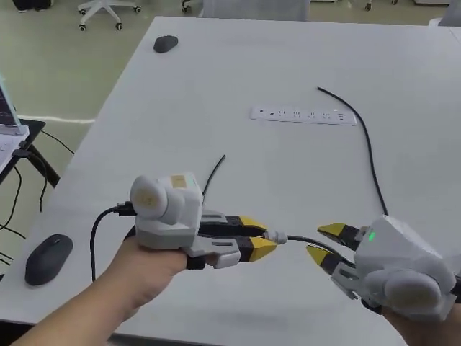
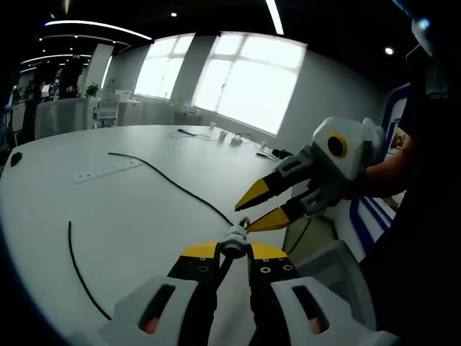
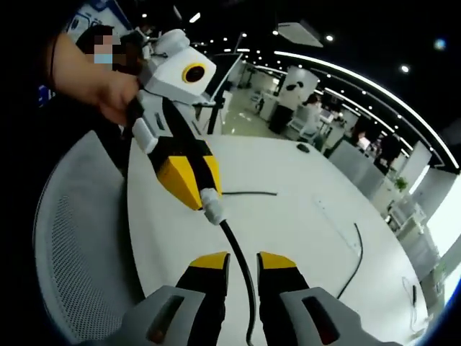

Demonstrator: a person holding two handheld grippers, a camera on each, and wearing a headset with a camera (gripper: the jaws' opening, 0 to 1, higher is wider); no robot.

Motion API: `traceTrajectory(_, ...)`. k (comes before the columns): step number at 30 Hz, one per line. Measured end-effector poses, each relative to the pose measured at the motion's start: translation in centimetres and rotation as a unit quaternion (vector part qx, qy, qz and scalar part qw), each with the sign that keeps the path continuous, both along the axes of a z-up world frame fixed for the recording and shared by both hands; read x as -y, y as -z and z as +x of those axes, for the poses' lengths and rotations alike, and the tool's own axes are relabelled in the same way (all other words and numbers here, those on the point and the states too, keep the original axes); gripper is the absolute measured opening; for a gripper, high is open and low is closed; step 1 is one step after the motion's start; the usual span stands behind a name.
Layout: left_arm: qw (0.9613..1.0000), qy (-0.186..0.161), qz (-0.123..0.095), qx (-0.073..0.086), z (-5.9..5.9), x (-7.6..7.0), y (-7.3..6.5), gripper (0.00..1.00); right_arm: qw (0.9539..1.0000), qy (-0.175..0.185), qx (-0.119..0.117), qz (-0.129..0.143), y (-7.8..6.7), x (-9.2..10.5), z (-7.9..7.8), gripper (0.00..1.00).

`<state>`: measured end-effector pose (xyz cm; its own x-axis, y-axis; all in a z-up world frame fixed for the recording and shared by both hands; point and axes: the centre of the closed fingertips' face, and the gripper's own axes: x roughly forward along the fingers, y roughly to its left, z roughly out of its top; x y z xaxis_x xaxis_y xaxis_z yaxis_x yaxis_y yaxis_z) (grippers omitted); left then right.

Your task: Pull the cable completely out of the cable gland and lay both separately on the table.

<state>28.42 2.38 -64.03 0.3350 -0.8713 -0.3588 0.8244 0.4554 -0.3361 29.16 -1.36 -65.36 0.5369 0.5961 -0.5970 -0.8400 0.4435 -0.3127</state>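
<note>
Cable gland (image 1: 274,236) held above the tabletop (image 1: 216,86), pinched at the tips of the left tongs (image 1: 266,239). Black cable (image 1: 304,241) seated in it, running out to the right tongs (image 1: 318,242), whose jaws stand apart with the cable passing between them. Beyond them the cable trails across the tabletop, past a white power strip (image 1: 302,115)

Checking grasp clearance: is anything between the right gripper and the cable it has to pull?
Nothing visible. The cable runs bare from the cable gland, held by the left gripper, straight between the open jaws of the right gripper.
</note>
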Motion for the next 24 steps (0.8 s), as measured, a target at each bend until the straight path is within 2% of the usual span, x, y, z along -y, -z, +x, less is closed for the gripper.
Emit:
traceTrajectory(9, 0.9999, 0.004, 0.010, 0.001, 0.2, 0.0, 0.4, 0.15, 0.9992, -0.035, 0.020, -0.008, -0.1, -2.1, -0.1, 0.08)
traceTrajectory(14, 0.9998, 0.010, 0.015, 0.004, 0.3, 0.3, 0.5, 0.15, 0.9988, -0.041, 0.021, -0.018, 0.3, -2.2, 0.1, 0.02)
traceTrajectory(24, 0.9996, 0.019, 0.022, 0.006, 0.5, 0.6, 0.8, 0.15, 0.9994, -0.032, 0.003, -0.009, 0.8, -1.7, 0.3, 0.01)
